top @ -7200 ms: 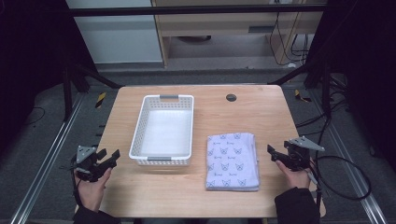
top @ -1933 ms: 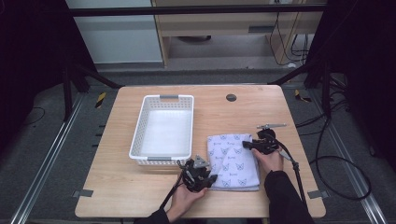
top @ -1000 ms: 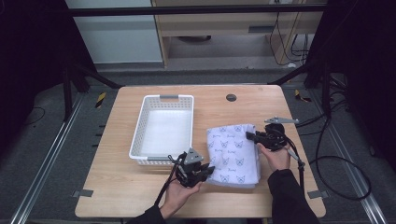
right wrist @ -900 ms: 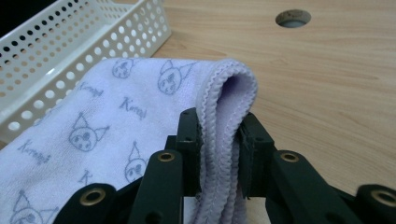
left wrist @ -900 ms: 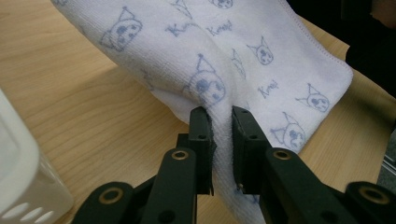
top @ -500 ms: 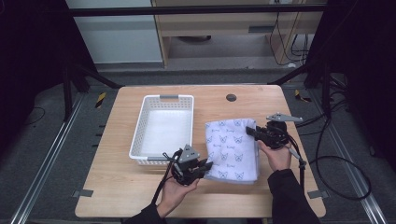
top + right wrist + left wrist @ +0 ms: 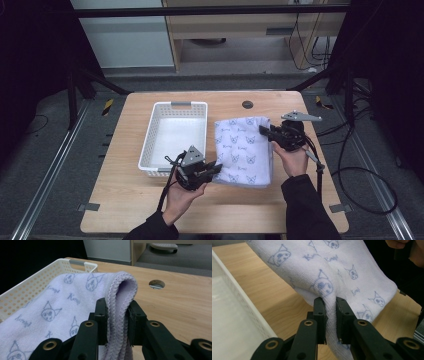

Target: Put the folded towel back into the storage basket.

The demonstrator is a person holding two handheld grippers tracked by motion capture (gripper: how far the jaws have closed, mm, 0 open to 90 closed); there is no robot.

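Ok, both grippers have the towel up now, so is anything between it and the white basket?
Nothing visible. The folded towel hangs clamped in the left gripper and the right gripper, right beside the white basket. Only the basket's near side wall lies between them, and its inside looks bare.

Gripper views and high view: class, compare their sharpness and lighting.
High view: evenly lit table, dark surroundings, soft detail on the towel. Left gripper view: towel print sharp by the left claw, basket glaring pale and blurred. Right gripper view: towel edge crisp at the right claw, background softer.
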